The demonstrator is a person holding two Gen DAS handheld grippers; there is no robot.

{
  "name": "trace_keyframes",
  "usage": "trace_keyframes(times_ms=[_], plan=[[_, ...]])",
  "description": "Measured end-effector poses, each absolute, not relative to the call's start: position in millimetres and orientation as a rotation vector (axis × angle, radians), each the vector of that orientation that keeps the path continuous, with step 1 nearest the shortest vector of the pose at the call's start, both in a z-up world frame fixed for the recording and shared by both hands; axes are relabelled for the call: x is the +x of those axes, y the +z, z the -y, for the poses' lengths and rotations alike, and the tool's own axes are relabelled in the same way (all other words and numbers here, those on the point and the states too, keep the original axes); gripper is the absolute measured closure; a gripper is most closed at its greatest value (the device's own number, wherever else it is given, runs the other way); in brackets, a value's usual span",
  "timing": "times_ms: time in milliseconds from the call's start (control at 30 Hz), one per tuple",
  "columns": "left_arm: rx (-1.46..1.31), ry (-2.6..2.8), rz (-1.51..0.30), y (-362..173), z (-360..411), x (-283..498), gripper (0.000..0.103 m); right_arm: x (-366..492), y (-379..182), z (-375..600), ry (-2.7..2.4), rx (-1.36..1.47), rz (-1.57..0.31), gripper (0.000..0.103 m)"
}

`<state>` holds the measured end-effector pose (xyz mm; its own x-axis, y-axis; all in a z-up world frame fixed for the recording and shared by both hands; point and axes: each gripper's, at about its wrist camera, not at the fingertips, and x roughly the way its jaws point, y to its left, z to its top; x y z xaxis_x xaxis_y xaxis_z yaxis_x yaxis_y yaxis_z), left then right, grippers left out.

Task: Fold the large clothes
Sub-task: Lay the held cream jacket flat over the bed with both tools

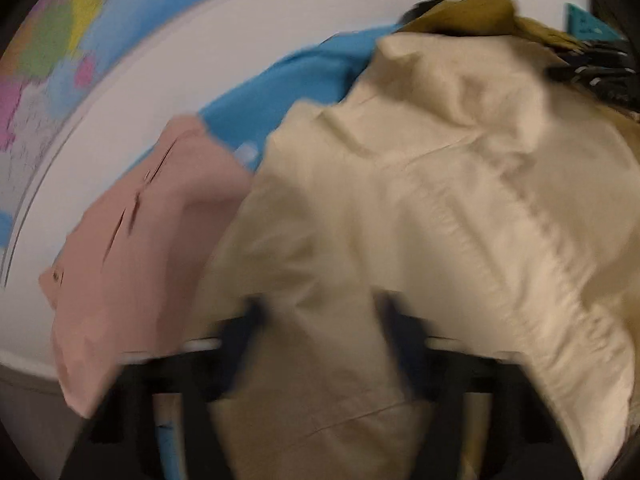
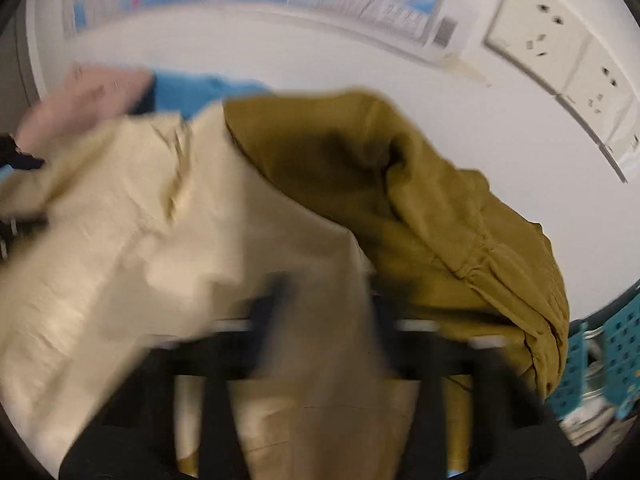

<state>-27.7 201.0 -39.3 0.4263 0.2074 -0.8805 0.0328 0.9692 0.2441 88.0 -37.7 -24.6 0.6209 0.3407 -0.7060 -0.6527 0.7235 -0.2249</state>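
A large cream garment is held up between both grippers and fills both views. My left gripper is shut on the cream garment, with cloth running down between its dark fingers. My right gripper is shut on the same garment, cloth draping between its fingers. Both views are motion-blurred. An olive-brown garment lies heaped to the right, also in the left wrist view.
A pink garment and a blue garment lie on the white table. A world map hangs on the wall behind. Wall sockets are at right. A teal basket stands at lower right.
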Motion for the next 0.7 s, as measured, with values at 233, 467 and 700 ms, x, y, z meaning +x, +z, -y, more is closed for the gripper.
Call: trace_keyframes(times_ms=[233,467,700], plan=[[-0.096,0.112,-0.898,37.7,-273.2,-59.0,0.099,53.9,60.9,93.1,0.692,-0.247,-0.459,0.101],[-0.068,0.260,-0.944,4.2,-304.3,-17.0,0.076,123.8,27.5,76.4,0.577,-0.146,-0.607,0.099],[-0.050,0.256,-0.917,-18.4,-298.7,-36.3,0.053,118.9,4.9,60.0,0.533,-0.213,-0.647,0.077]])
